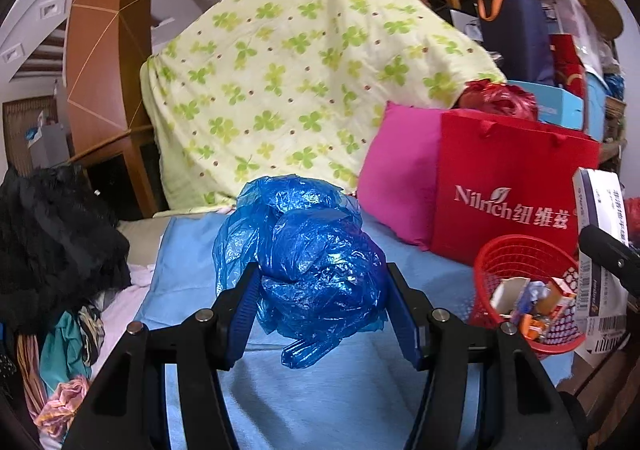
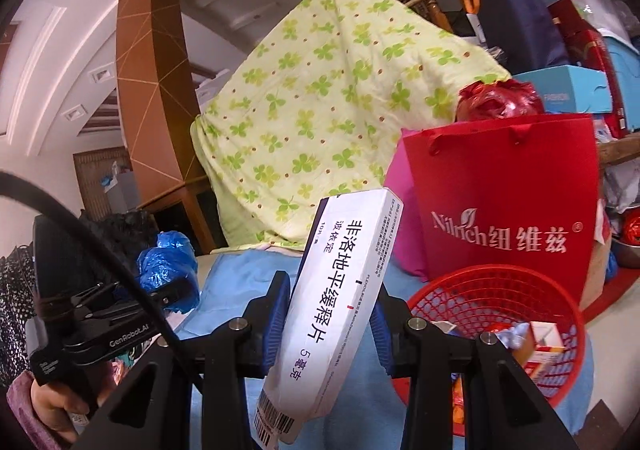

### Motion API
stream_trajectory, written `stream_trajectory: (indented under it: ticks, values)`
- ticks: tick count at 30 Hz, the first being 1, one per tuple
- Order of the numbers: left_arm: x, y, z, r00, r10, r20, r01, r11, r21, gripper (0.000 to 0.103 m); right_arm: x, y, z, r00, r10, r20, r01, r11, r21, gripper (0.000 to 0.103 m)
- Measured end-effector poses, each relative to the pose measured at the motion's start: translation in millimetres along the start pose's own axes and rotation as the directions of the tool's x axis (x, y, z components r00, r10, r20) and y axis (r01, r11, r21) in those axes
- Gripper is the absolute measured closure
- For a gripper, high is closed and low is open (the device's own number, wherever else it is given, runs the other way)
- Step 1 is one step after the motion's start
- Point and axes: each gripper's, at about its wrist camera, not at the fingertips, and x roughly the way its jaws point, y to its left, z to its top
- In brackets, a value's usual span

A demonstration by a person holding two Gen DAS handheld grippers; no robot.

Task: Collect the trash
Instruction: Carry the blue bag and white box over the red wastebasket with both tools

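My left gripper (image 1: pixel 322 290) is shut on a crumpled blue plastic bag (image 1: pixel 308 258) and holds it above the light blue cloth (image 1: pixel 320 402). My right gripper (image 2: pixel 330 310) is shut on a long white medicine box (image 2: pixel 336 306) with Chinese print, held tilted beside the red mesh basket (image 2: pixel 480 290). The basket (image 1: pixel 516 258) holds several scraps of paper and small cartons. The left gripper and its blue bag (image 2: pixel 168 266) show at the left of the right wrist view. The white box (image 1: pixel 600 250) shows at the right edge of the left wrist view.
A red Nilrich paper bag (image 1: pixel 512 185) and a pink cushion (image 1: pixel 400 173) stand behind the basket. A clover-print sheet (image 1: pixel 304 69) covers a tall shape at the back. Black fabric and clothes (image 1: pixel 52 250) lie at the left. Stacked boxes (image 1: pixel 560 105) fill the right.
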Motion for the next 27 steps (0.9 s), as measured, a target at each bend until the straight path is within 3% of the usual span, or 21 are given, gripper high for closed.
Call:
stream_trajectory:
  ticks: [7,27]
  values:
    - [-13.8,-16.1,5.5,0.999,-0.036,0.012,0.036,0.999,0.027,0.041,-17.8,-6.4,7.5,0.999,-0.006,0.036,0.005,1.0,0.01,0.062]
    - [-14.1,-51.0,7.2,0.999,-0.054,0.003,0.053,0.994,0.1,0.041,-33.7,-38.5,9.5,0.996,-0.01,0.091,0.001,0.994,0.105,0.062]
